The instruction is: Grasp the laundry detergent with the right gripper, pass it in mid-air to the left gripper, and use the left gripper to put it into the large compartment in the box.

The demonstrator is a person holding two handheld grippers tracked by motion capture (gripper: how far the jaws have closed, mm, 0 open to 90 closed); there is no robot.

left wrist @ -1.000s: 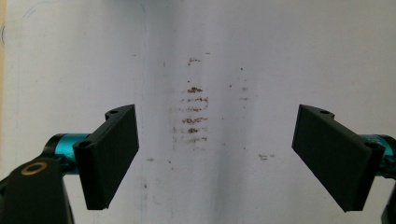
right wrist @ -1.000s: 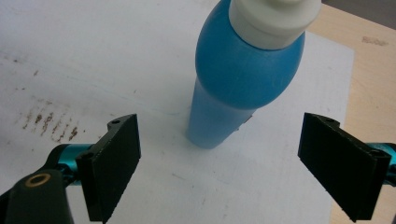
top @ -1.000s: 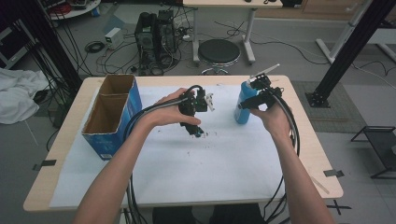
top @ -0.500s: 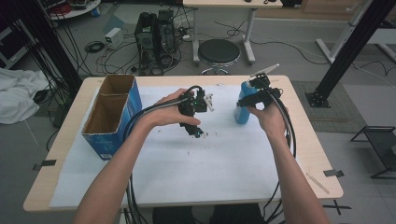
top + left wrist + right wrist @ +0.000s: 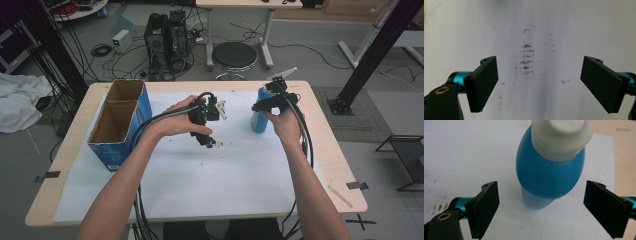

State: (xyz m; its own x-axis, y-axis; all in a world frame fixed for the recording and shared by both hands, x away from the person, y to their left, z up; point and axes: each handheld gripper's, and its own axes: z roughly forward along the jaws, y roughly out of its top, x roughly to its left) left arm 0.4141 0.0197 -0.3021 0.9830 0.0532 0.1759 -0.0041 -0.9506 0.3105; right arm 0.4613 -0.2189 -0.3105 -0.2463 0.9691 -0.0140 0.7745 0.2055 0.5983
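Blue bottle point(image 5: 550, 173) upright between right gripper point(image 5: 549, 207) wide-apart jaws, untouched.

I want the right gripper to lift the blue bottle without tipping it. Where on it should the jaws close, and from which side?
Grip the blue bottle around its wide rounded body, just below the white cap, coming down from above with one jaw on either side. It stands upright on the white sheet, and the open right gripper already straddles it, so probably little realigning is needed.
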